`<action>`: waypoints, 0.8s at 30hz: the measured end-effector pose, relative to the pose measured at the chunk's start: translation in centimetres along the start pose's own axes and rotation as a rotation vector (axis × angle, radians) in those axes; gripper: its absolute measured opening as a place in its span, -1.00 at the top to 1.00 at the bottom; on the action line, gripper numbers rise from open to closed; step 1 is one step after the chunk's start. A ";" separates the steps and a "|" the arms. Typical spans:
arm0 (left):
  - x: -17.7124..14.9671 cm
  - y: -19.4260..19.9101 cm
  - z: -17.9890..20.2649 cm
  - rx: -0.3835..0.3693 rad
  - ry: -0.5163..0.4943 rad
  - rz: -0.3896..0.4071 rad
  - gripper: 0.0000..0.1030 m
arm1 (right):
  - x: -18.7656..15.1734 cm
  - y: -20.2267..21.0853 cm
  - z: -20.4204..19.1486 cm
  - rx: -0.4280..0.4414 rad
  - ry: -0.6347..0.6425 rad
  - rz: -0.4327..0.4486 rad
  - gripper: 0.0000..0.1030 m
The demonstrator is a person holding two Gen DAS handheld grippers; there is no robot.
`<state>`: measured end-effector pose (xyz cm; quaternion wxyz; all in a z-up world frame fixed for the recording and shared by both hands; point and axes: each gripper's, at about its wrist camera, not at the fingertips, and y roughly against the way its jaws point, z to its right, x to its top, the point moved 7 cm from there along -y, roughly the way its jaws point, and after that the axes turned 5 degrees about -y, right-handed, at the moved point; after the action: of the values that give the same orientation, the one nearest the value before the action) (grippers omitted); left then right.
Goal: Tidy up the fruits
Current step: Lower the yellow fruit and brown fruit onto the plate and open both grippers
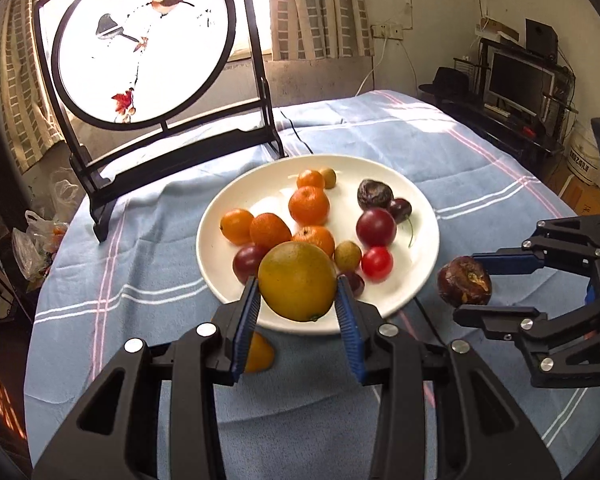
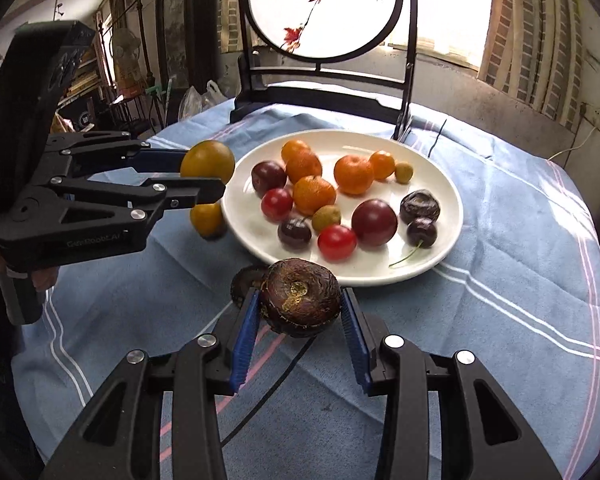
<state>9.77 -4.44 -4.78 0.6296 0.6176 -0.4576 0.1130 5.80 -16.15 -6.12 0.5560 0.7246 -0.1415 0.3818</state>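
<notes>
At the left of the round table we hold the left gripper (image 1: 298, 300) above the blue striped tablecloth (image 1: 380, 128), its blue pads clenched on a yellow-green orange (image 1: 297, 280) that hangs in the air over the near rim of the white plate (image 1: 424, 248). Under that gripper, on the cloth just beside the plate, lies a smaller yellow fruit (image 2: 207, 220).

On the plate we see the fruit lying in loose groups. Toward the left sit five mandarins, among them the largest one (image 1: 309, 205), with a dark red plum (image 1: 247, 263) at their near edge. In the middle lie a small green fruit (image 1: 347, 255) and a red cherry tomato (image 1: 377, 263). Toward the right sit a large red plum (image 1: 376, 227), a dark cherry with a long stem (image 1: 400, 210) and a wrinkled dark passion fruit (image 1: 374, 195). A second small green fruit (image 1: 327, 177) rests at the far rim.

At the right, near the plate's edge, our right gripper (image 2: 300, 312) grasps a brown, wrinkled passion fruit (image 2: 300, 300) between its blue pads, clear of the cloth. Another dark fruit (image 2: 246, 278) shows partly behind it on the table; we cannot tell what kind it is.

Behind the plate stands a round painted screen with birds (image 1: 146, 40) in a black frame, with curtains (image 1: 320, 8) behind it.
</notes>
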 end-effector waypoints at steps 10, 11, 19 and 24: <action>5.1 -0.8 -0.8 0.043 0.004 0.076 0.27 | 6.5 2.8 4.8 -0.073 -0.154 0.204 0.20; 5.3 -1.1 -1.0 0.050 0.009 0.076 0.27 | 7.2 2.9 5.1 -0.076 -0.169 0.222 0.20; 4.8 -3.6 -2.7 0.019 0.096 0.055 0.27 | 9.9 -0.7 3.7 -0.034 -0.168 0.213 0.20; 4.1 -4.8 -3.3 0.052 0.092 0.033 0.27 | 10.4 -3.1 2.8 -0.005 -0.175 0.191 0.20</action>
<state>16.89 -4.30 -4.46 0.6318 0.6203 -0.4351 0.1635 15.80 -15.36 -1.12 0.5047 0.7369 -0.2586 0.3680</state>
